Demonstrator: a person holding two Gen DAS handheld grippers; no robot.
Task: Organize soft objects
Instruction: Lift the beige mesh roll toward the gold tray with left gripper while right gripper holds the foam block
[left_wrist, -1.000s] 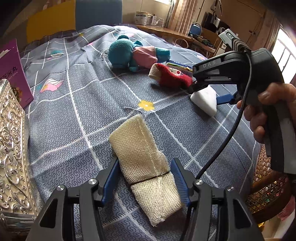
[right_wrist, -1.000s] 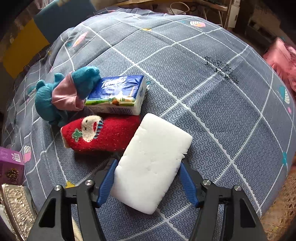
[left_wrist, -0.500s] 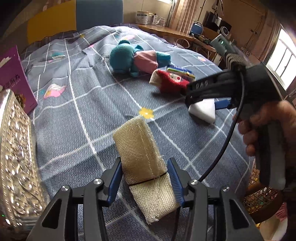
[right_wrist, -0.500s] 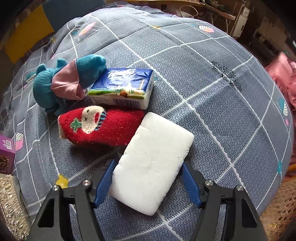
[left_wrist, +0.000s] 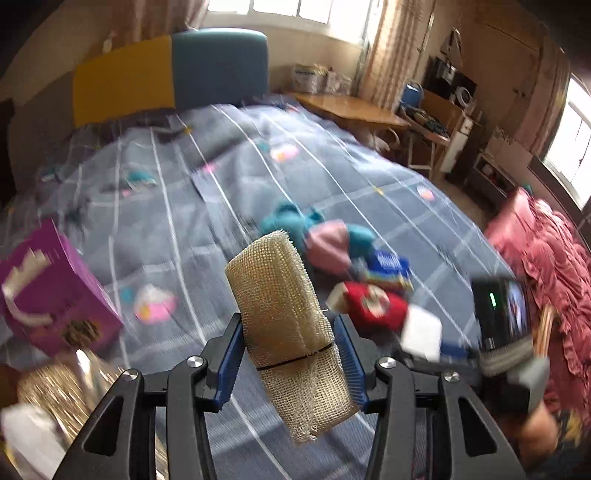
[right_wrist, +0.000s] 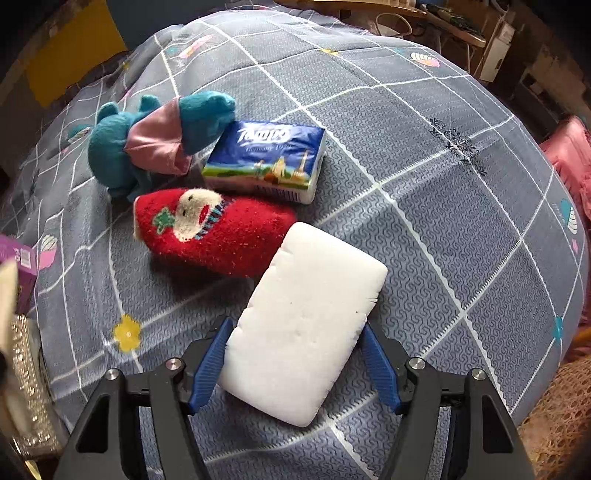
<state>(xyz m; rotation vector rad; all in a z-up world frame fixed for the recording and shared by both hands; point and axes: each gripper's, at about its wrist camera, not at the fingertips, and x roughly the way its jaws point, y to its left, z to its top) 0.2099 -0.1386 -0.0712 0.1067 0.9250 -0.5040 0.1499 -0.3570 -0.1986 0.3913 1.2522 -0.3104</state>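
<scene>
Both tongs grip: left (left_wrist: 288, 360) mesh roll (left_wrist: 280, 295), right (right_wrist: 293, 363) white sponge (right_wrist: 306, 325).

Grey checked bed (left_wrist: 229, 206), wooden desk (left_wrist: 347, 109) (bright windows (left_wrist: 295, 9) behind).

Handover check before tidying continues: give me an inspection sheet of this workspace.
Surface: grey checked bedspread.
Job's things: mesh cloth roll off the bed; white sponge lying flat beside red sock, teal plush toy, tissue pack.
Clutter: purple box, silver embossed box.
Grippers: left gripper clamps the roll; right gripper straddles the sponge, contact unclear.
Cables: nothing seen.
Surroundings: headboard, wooden desk, windows.
</scene>
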